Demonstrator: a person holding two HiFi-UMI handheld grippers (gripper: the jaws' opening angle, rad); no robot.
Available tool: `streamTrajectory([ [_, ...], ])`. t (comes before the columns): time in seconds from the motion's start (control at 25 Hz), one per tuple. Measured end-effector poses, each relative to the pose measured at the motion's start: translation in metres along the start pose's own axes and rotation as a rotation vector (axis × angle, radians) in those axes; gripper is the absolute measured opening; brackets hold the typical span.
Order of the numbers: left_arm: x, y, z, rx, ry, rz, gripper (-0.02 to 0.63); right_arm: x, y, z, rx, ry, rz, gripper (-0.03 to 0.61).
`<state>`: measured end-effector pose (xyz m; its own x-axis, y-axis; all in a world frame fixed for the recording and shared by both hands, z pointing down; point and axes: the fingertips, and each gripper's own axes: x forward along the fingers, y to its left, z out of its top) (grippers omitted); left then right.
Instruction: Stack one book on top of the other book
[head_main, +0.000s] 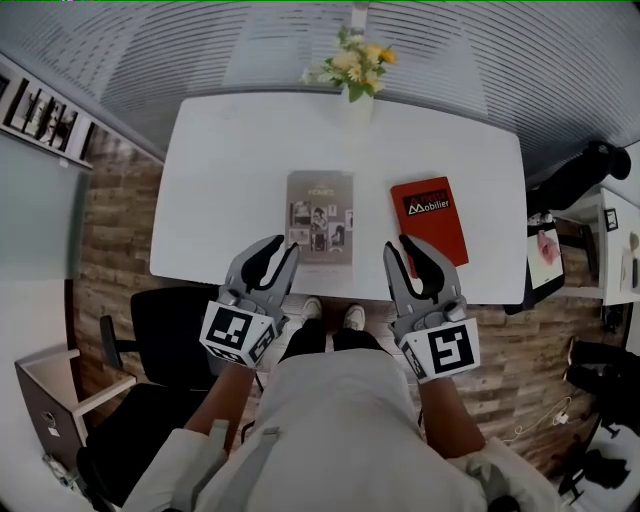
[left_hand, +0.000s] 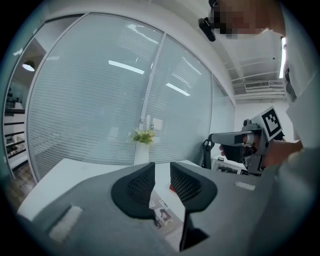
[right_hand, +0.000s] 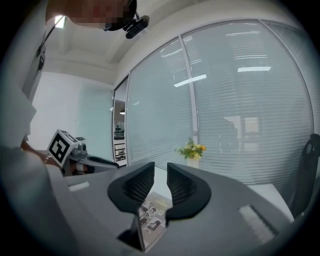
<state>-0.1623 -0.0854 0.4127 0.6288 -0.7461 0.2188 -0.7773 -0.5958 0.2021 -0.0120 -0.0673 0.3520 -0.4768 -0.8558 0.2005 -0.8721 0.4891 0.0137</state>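
Right, here is the white rectangular table (head_main: 230, 180), and the two books lie flat on it side by side. They are clearly apart, with a strip of bare tabletop between them. The grey photo-cover book (head_main: 320, 216) sits near the middle of the near edge. The red softcover book with a black title band (head_main: 429, 218) lies to its right, slightly turned. A white vase of yellow flowers (head_main: 352, 70) stands at the far edge, well clear of both.

The left gripper (head_main: 277, 250) hangs over the table's near edge, just in front of the grey book. Its jaws are parted by a narrow gap with nothing pinched between them. The right gripper (head_main: 405, 252) hovers at the near corner of the red book. Its jaws are also slightly apart and empty, and the grey cover shows through the gap only as background.

By the look of it, no stacking is done yet and neither book is lifted or gripped. What's left is everything: seize one book, probably by its near edge, carry it across and lay it squarely on the other.
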Motion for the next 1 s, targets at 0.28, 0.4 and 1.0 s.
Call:
streamTrajectory([
  [0.28,0.006,0.018,-0.048,-0.031,0.075,0.009,0.112,0.019,0.007,-0.060,0.011,0.087,0.011,0.101],
  [0.4,0.007,0.025,-0.073,-0.046,0.122,0.015,0.121,0.025,0.011,-0.086,0.035,0.133,0.015,0.110],
  [1.0,0.029,0.062,-0.175,-0.122,0.287,0.042,0.195,0.064,0.019,-0.211,0.175,0.334,0.048,0.173],
])
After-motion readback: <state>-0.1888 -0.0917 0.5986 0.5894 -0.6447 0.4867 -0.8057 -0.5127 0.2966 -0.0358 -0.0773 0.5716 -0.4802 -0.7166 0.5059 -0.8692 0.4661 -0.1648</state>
